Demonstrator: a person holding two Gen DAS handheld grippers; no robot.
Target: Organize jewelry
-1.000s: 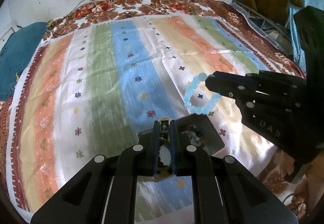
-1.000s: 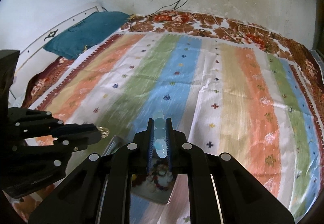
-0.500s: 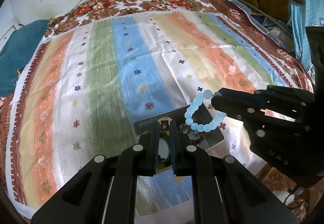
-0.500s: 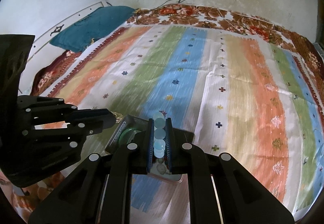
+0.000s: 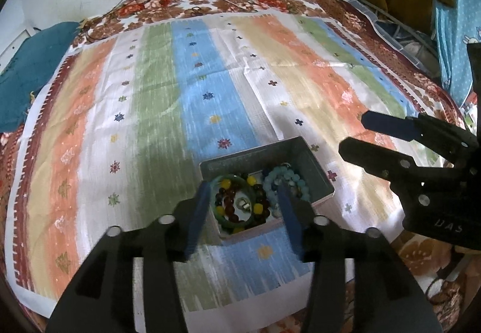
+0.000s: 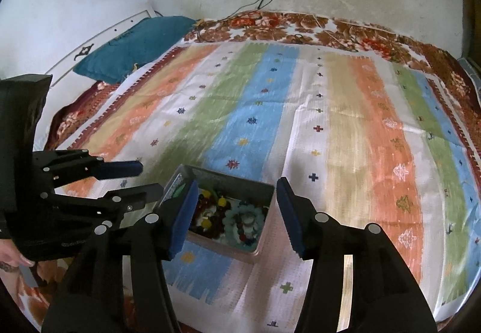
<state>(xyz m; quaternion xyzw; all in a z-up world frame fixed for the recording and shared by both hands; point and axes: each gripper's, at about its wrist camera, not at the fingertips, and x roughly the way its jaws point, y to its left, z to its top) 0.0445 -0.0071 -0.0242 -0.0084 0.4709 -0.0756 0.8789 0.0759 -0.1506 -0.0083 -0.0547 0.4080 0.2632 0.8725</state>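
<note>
Bedspread (image 5: pixel 156 110) is all stripes: orange, cream, green, blue, white, with tiny stars and crosses. Grey box (image 5: pixel 315 164) holds a green bangle (image 5: pixel 224 217), yellow and dark red beads (image 5: pixel 231 206), pale blue bracelet (image 5: pixel 288 179). Teal pillow (image 6: pixel 141 44), brown floral blanket (image 6: pixel 300 29).

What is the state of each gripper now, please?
Left gripper: open, holding nothing, jaws just opened above the box.
Right gripper: open, holding nothing, jaws just opened; light blue bracelet lies in the box.

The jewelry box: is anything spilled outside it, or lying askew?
Nothing stands out. The grey box sits flat on the striped cloth, and the light-blue bead bracelet and green bangle lie inside it. No beads show on the cloth around it.
</note>
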